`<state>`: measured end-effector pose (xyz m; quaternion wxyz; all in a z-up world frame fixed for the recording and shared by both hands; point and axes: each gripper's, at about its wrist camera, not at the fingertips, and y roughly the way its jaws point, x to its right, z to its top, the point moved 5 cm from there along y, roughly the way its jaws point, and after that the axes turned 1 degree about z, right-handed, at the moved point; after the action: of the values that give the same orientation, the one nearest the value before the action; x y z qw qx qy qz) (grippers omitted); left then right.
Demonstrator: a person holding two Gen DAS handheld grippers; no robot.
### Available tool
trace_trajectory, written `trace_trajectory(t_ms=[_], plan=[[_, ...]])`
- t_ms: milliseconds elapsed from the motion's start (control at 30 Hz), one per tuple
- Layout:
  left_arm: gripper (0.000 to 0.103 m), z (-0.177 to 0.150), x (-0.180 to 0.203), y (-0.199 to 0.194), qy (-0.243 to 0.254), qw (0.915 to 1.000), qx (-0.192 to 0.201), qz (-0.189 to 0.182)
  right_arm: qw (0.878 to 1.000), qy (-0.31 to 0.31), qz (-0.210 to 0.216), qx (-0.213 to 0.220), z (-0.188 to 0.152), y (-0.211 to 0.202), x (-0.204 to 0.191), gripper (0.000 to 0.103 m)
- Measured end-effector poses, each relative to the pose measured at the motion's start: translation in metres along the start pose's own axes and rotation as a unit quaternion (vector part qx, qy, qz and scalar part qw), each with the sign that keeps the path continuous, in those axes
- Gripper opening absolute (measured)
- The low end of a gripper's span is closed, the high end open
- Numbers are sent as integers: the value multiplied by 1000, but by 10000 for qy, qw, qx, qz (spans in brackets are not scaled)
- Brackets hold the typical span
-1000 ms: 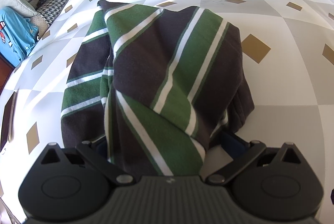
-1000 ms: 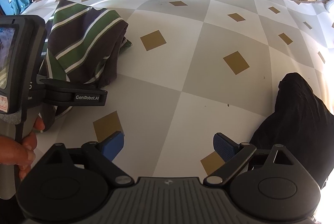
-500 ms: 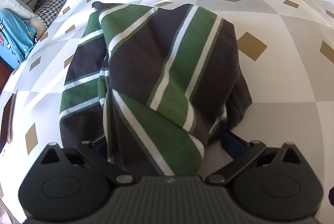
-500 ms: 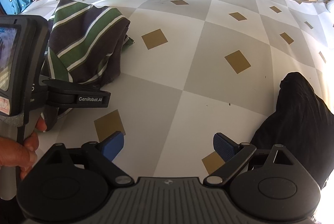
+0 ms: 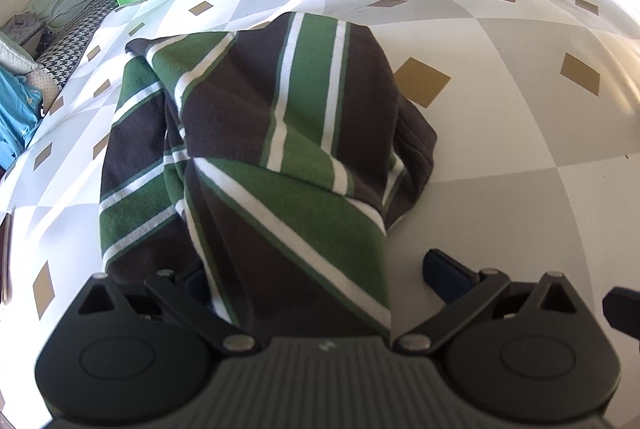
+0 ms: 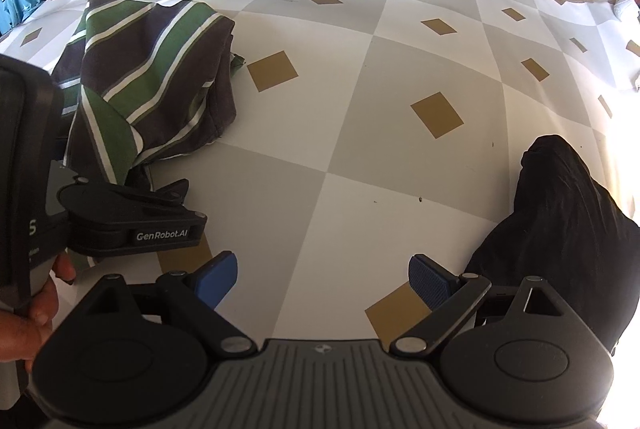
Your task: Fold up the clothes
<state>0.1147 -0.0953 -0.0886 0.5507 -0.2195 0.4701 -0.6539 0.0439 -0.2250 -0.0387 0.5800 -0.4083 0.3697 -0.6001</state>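
Two claws, left claw (image 5: 320, 271) spread, striped shirt (image 5: 276, 149) hiding one pad, right claw (image 6: 322, 279) spread, empty

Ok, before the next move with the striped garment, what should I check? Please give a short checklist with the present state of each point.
1. Right gripper free and open: ok, nothing is between its pads.
2. Left gripper firm on the striped garment: not ok, the jaws stand wide and its right pad is apart from the cloth.
3. Its other pad touching the garment: cannot tell, the fabric hides it.
4. Garment lying flat: not ok, it is bunched in a hump on the tablecloth.
5. Room to spread it: ok, bare tablecloth lies between it and the black garment.
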Motion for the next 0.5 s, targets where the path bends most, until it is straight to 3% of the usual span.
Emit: trace_trajectory(t_ms=[500], plan=[[103, -12, 24, -8, 320, 9980, 44, -535, 9989, 52, -356, 304, 6, -11, 21, 93]])
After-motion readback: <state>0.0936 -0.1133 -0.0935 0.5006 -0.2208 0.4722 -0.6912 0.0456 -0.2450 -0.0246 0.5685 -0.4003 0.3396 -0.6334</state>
